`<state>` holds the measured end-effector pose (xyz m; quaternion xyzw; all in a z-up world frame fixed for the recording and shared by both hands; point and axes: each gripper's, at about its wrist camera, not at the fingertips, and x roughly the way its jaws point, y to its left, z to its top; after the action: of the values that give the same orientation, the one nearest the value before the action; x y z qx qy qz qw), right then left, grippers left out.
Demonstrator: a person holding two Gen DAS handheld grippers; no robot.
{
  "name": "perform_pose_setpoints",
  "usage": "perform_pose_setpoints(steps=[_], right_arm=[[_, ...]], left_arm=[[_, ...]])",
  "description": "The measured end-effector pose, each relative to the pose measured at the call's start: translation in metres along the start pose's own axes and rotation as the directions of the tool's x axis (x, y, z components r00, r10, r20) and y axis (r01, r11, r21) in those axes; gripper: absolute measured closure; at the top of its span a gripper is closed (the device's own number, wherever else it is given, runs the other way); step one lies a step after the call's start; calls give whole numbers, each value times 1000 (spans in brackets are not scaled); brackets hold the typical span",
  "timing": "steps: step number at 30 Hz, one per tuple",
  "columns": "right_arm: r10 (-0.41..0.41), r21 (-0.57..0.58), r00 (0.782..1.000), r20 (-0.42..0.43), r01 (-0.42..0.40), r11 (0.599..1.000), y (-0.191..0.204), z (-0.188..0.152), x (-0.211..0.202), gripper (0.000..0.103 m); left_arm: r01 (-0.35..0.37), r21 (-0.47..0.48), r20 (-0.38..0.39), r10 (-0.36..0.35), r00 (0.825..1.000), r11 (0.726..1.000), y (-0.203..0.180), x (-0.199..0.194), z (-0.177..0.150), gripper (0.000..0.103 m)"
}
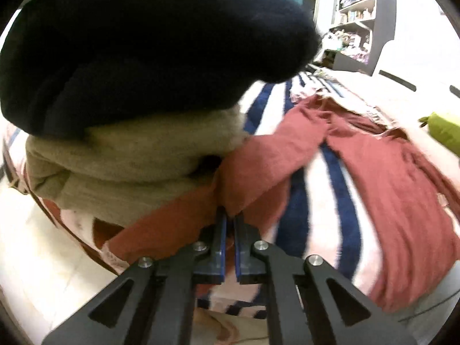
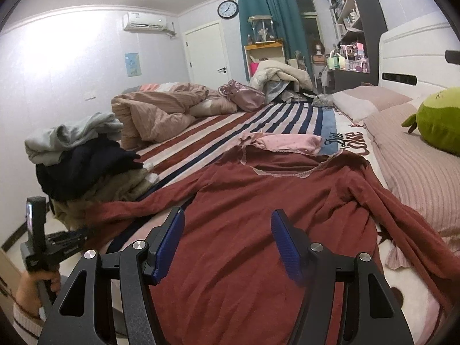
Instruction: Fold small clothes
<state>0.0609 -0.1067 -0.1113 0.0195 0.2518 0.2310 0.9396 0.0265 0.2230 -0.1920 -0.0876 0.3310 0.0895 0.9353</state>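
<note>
**Spotter:** Low in the centre of your left wrist view, your left gripper [image 1: 229,218] is clenched on the cuff end of the sleeve [image 1: 258,169] of the dark red top [image 1: 396,201]. The blue pads [image 1: 222,238] sit almost together with the cloth pinched between their tips.

**Operator:** Where does the rest of it lie?

**Spotter:** From your pinch the sleeve runs up and right across the striped blanket [image 1: 342,189] to the body of the top, which fills the right of that frame. Just above your fingertips, at centre left, stands a stack of folded clothes: a beige knit [image 1: 129,166] with a navy garment [image 1: 143,51] on top. The sleeve end touches the foot of that stack.

**Operator:** And my other hand?

**Spotter:** Your right gripper [image 2: 227,230] stands partly open over the hem part of the same dark red top [image 2: 258,201]. Its blue pads [image 2: 169,241] are apart. The cloth lies flat below and between them, and I cannot tell whether the tips touch it. I see no pinch.

**Operator:** How is the top laid out from there?

**Spotter:** Spread on the bed, lace-trimmed neckline [image 2: 287,169] toward the upper middle, a pink garment [image 2: 287,142] just beyond it. One sleeve trails to the lower right edge. The other stretches left toward the stack of clothes [image 2: 86,169], where your left hand [image 2: 37,287] holds its tool at the lower left. A green plush [image 2: 440,120] rests at far right.
</note>
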Motion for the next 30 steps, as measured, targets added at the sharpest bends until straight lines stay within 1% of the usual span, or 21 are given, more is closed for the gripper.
perform_pose_setpoints(steps=[2,4,7,8,10,11,13,14,16,17,18,19,20,22,24,25,26,27,28,30], right_arm=[[6,10,1000,6,-6,1000,-4,0,-2,44],[10,22,1000,18,-10,1000,-9,-1,-5,44],[27,47,999,34,-28,998,-19,-3,-9,43],[30,57,999,40,-33,998,-24,-4,-11,43],[35,74,998,53,-39,997,-33,-8,-16,43],[37,83,998,60,-42,996,-38,-10,-19,43],[30,103,997,76,-37,994,-53,-14,-27,43],[24,112,996,83,-33,993,-61,-16,-33,42],[11,120,996,92,-22,992,-75,-21,-44,39],[-2,122,995,98,-10,993,-80,-24,-50,38],[-18,123,994,105,5,992,-87,-27,-57,38],[-32,123,994,109,18,992,-95,-29,-63,38],[-52,125,992,112,37,991,-103,-32,-70,38],[-82,138,990,116,65,988,-117,-37,-81,37],[-92,154,989,115,74,985,-129,-41,-88,36],[-92,163,990,110,74,984,-134,-43,-91,36],[-94,165,990,106,76,983,-137,-44,-92,35],[-99,166,990,98,82,983,-140,-46,-92,35],[-103,165,991,86,87,982,-141,-47,-91,35],[-96,167,993,65,84,982,-143,-50,-87,35]], left_arm=[[16,0,23,-16,1000,1000,-4,-8,3,102],[63,10,59,-64,996,998,-13,-20,12,102],[126,47,121,-131,984,991,-35,-40,30,102],[155,63,137,-162,977,986,-44,-46,37,102],[215,108,166,-231,959,971,-73,-56,55,102],[233,127,172,-252,952,964,-79,-64,59,102],[294,172,172,-323,931,940,-109,-68,70,102],[346,192,161,-378,912,918,-128,-68,75,102],[416,214,129,-448,885,884,-155,-66,78,102],[442,228,105,-473,875,868,-173,-60,78,102],[456,242,85,-487,869,856,-187,-57,76,102],[479,258,52,-507,860,839,-204,-50,72,102],[499,262,25,-523,852,826,-213,-48,69,102],[569,240,-72,-570,818,786,-239,-24,58,102],[602,223,-151,-583,798,766,-259,-6,48,101],[603,222,-170,-579,798,766,-261,-4,41,100],[604,223,-192,-574,796,765,-264,-2,33,96],[606,229,-212,-569,795,762,-265,-1,28,84],[606,232,-213,-568,795,761,-264,-6,22,71],[599,236,-196,-566,801,765,-253,-15,19,68]])
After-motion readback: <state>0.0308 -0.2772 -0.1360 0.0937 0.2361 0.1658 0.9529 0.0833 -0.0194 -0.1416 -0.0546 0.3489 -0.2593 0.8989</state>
